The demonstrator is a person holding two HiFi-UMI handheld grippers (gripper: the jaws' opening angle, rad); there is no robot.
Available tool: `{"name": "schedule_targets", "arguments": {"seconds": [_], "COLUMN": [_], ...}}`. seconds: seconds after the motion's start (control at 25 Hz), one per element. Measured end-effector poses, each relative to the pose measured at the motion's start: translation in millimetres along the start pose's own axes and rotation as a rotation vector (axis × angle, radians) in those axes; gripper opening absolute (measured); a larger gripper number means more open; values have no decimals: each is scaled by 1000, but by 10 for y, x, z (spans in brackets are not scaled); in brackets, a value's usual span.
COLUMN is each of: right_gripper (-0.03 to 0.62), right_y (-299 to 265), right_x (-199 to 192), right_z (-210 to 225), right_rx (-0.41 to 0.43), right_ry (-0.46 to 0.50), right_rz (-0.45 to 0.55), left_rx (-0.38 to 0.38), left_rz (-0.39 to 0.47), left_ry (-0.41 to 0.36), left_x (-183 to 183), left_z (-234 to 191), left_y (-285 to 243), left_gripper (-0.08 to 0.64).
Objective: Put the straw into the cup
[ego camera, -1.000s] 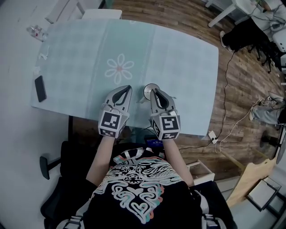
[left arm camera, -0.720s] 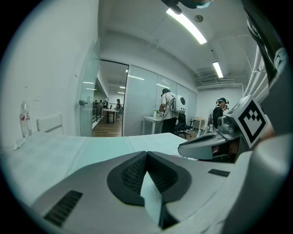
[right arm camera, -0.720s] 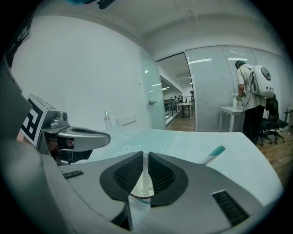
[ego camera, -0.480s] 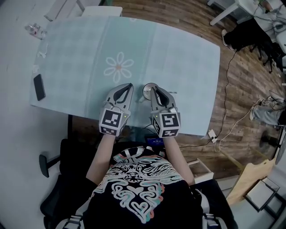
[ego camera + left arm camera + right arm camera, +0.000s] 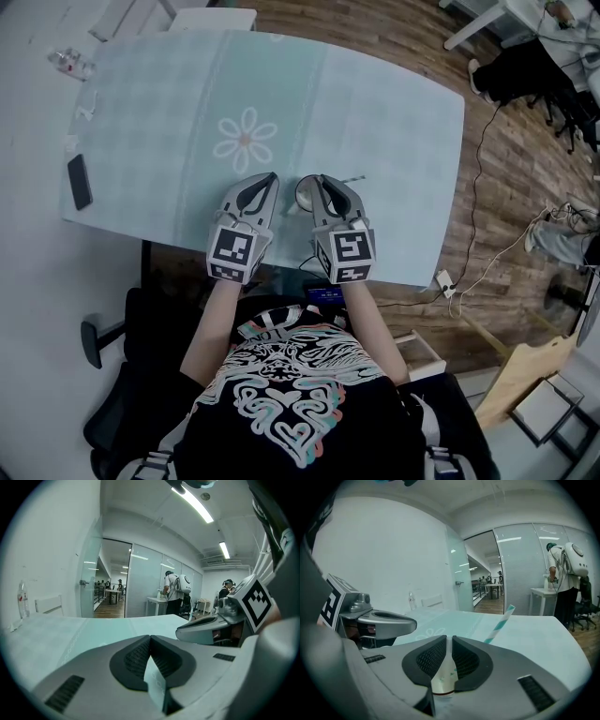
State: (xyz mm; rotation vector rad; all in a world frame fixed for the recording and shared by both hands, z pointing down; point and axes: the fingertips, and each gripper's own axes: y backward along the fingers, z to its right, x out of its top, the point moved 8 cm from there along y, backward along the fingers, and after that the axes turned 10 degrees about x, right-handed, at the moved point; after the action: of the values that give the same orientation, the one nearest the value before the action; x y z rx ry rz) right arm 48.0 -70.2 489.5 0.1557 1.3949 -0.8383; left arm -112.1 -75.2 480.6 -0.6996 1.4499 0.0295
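The right gripper (image 5: 328, 184) has been shifted a little leftward, so the cup (image 5: 302, 194) is now more covered. Its jaws are clamped on the cup's wall at the near edge of the bench (image 5: 394, 122). The striped straw (image 5: 499, 625) is seen just right of that gripper, tilted up and rightward. Whether its lower end is already inside cannot be told. The left gripper (image 5: 267, 181), jaws together, is parted from the straw by cup and right gripper.
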Motion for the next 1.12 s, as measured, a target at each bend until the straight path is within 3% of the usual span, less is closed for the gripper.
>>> {"name": "schedule_targets", "arguments": {"seconds": [0.56,1.12], "right_gripper": [78,74], "right_y": [-38,18], "right_x": [-15,32], "right_z": [-28,-41], "right_rx": [6,-6], "right_ry": [32,30], "right_rz": [-26,22], "left_rx": [8,7], "left_rz": [-3,-6], "left_ry": [9,3], "left_x": [0,-10], "left_z": [-4,1], "left_y": [-33,-3], "left_gripper": [20,20]}}
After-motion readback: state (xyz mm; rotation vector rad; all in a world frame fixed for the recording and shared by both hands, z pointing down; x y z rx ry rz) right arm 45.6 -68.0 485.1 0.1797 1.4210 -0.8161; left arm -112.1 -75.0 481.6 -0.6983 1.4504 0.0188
